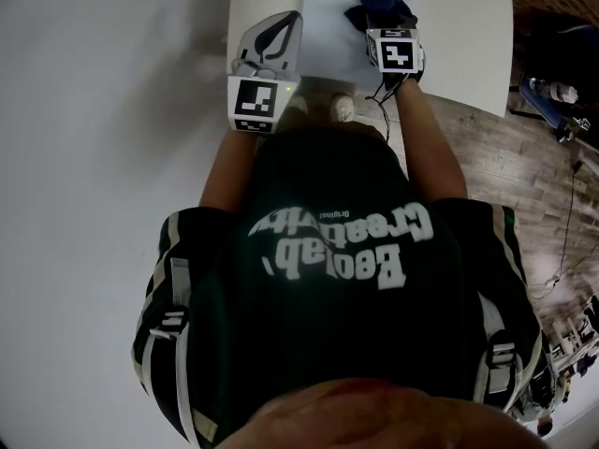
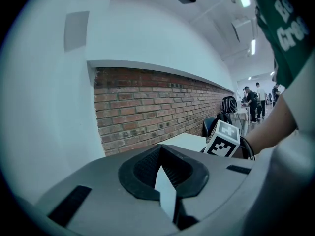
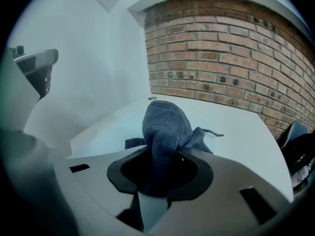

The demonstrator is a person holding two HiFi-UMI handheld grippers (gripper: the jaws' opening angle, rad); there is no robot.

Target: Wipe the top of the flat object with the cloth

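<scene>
- Bunching up out of the right gripper [image 3: 158, 170], the dark blue-grey cloth [image 3: 165, 124] was clamped between its jaws, with a fold domed above them and loose corners trailing forward onto the white tabletop [image 3: 236, 127].
- From the head view, the cloth [image 1: 379, 6] lay on the tabletop [image 1: 449, 26] just ahead of the right gripper [image 1: 378, 22], near the middle of the table's width and close to a straight seam [image 1: 307, 17] running across the top.
- To the right of the cloth, the tabletop was bare out to its right edge; ahead of it, bare surface ran on toward the brick wall [image 3: 221, 48].
- The left gripper [image 1: 292, 19] sat left of the seam, over the narrower strip by the table's left edge, well apart from the cloth; its jaws were pressed together with nothing between them, as the left gripper view [image 2: 161, 170] showed.
- The person's shoes [image 1: 342, 108] stood just beside the table's near edge.
- Wooden floor [image 1: 524, 176] spread to the right of the table.
</scene>
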